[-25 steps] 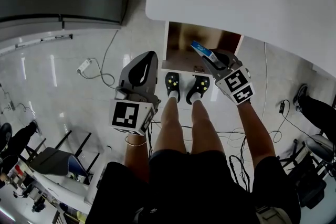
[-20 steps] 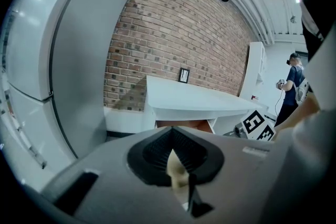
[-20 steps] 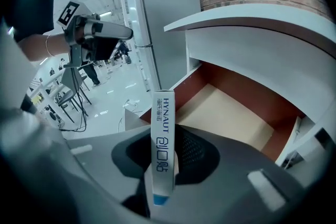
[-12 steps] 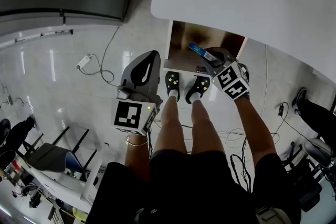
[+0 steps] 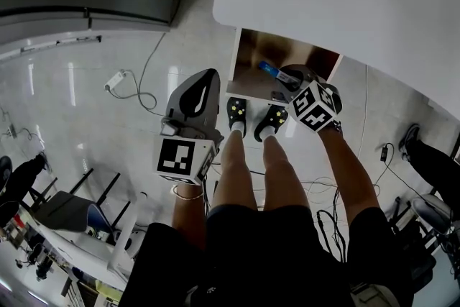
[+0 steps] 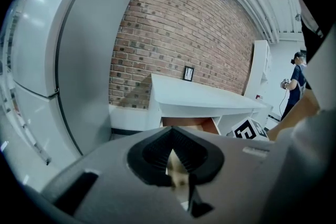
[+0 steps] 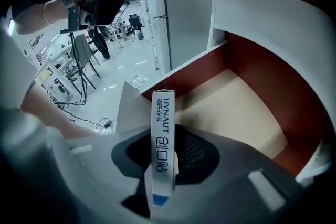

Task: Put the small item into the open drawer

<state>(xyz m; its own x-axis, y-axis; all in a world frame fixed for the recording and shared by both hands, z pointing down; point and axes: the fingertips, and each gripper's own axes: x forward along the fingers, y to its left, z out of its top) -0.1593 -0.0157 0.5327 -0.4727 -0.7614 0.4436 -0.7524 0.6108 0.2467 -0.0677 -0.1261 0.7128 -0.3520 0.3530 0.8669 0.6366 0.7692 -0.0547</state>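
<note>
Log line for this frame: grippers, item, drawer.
right gripper: shut on small box | small box: above open drawer, unreleased | left gripper: shut, empty

Your right hand-held gripper [image 5: 284, 78] is held out in front of you on a nearly straight right forearm [image 5: 346, 169]. It is tipped steeply downward, with its marker cube [image 5: 314, 106] turned up toward you. Its jaws are pinched on a slim white box [image 7: 163, 155], which stands on edge between them. Your left hand-held gripper [image 5: 204, 80] sits closer in to your body, angled gently downward with its jaws drawn together, and your left wrist [image 5: 185, 192] is tucked in near your waist.
</note>
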